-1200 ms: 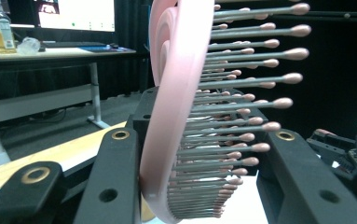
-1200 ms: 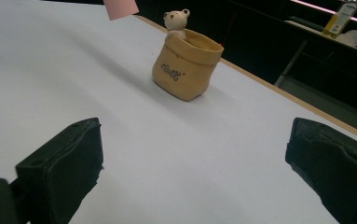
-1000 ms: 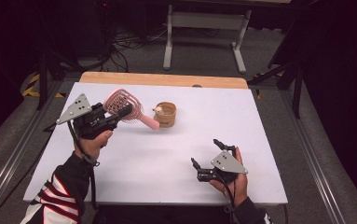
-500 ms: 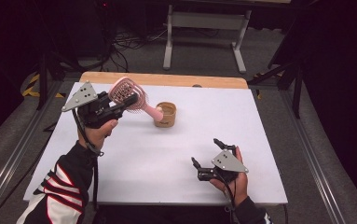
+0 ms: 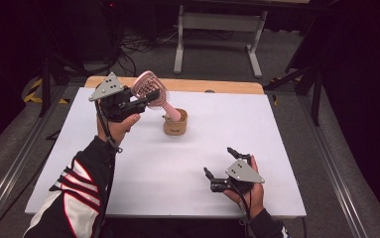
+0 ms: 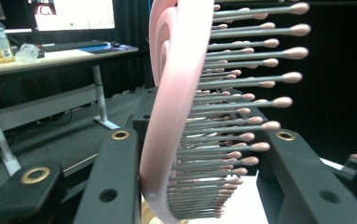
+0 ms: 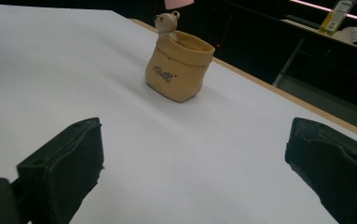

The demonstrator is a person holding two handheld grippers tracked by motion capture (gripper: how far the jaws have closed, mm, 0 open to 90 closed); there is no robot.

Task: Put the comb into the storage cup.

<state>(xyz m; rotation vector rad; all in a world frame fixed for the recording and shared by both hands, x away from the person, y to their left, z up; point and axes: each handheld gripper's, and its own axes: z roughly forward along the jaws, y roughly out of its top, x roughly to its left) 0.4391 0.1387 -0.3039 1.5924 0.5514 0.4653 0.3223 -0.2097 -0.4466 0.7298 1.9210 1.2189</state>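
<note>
Nearest the camera, the right gripper (image 5: 223,166) rests on the white table (image 5: 286,129), its jaws spread wide and empty. Mid-table stands one tan pouch-shaped holder (image 5: 175,123) bearing a small bear figure (image 7: 167,22). Beyond it, the left gripper (image 5: 145,99) clamps the head of one pink hairbrush (image 5: 150,88) — its handle angled down into the holder's mouth. The brush looks light and rigid, its smooth plastic likely slippery; the paddle rim, not the springy ball-tipped bristles (image 6: 241,98), seems the surest hold. The holder — probably ceramic — could tip or chip.
</note>
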